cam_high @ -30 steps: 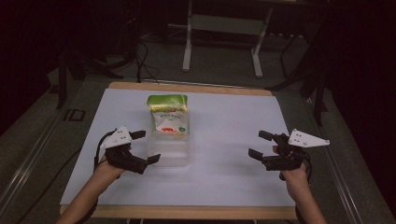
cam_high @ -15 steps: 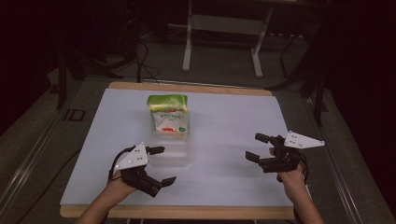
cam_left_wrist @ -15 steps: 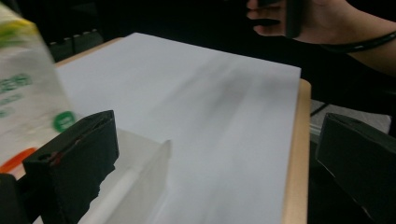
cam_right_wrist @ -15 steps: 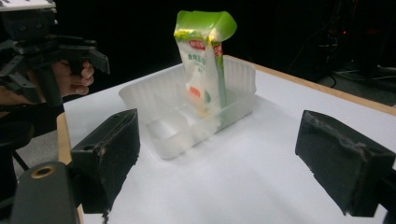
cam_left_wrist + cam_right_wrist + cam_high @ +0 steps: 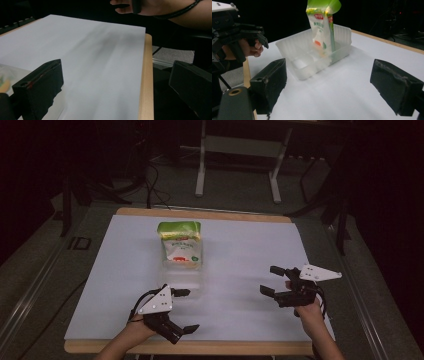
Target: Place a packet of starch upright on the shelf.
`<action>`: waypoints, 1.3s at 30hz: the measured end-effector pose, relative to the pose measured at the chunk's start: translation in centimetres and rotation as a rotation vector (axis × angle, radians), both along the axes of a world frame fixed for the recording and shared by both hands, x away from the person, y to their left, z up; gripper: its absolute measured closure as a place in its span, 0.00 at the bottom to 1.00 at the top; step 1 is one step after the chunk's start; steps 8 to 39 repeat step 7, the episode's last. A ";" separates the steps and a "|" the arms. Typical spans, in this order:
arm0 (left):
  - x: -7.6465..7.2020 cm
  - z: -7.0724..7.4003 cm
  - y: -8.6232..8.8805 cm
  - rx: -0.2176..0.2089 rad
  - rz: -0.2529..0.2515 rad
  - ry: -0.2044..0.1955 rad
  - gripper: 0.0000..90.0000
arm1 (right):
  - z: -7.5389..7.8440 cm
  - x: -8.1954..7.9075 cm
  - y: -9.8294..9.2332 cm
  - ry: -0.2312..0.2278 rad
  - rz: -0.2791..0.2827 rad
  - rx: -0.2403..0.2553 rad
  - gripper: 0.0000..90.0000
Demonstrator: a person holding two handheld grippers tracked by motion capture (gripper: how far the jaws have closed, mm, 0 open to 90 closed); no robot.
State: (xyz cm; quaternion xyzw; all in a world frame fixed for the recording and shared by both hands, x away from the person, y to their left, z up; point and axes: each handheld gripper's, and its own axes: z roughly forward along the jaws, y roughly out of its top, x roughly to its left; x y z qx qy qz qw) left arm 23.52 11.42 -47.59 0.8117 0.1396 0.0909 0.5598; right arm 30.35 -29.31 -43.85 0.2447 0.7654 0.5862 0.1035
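Observation:
A green-and-white snack bag (image 5: 180,245) stands upright in the far end of a clear plastic tray (image 5: 186,276) at mid-table. In the right gripper view the bag (image 5: 323,27) leans inside the tray (image 5: 307,62), which lies ahead of the jaws. My left gripper (image 5: 186,311) is open near the front edge, just in front of the tray and apart from it. It points right across the white sheet (image 5: 100,55). My right gripper (image 5: 271,280) is open at the right, facing the tray, with nothing held. The left gripper (image 5: 237,30) also shows in the right gripper view.
A white sheet (image 5: 235,250) covers the wooden-edged table (image 5: 200,347). The table's front edge (image 5: 145,82) lies close to my left gripper. A metal stand (image 5: 237,150) and cables (image 5: 150,180) sit on the floor behind the table. The person's right hand (image 5: 150,5) is across the sheet.
My left gripper has pulled back toward the front edge, shifted right and turned to point across the table. The right gripper has barely moved. Bag and tray are unchanged.

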 end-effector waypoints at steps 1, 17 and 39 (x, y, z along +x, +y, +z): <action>0.0 -0.1 -0.1 0.008 -0.003 0.004 0.00 | -0.1 0.0 0.1 -0.001 0.002 -0.003 0.15; 0.0 -0.4 -0.2 0.020 -0.010 0.009 0.00 | -0.6 0.1 0.4 0.009 0.010 -0.019 0.15; 0.0 -0.4 -0.2 0.020 -0.010 0.009 0.00 | -0.6 0.1 0.4 0.009 0.010 -0.019 0.15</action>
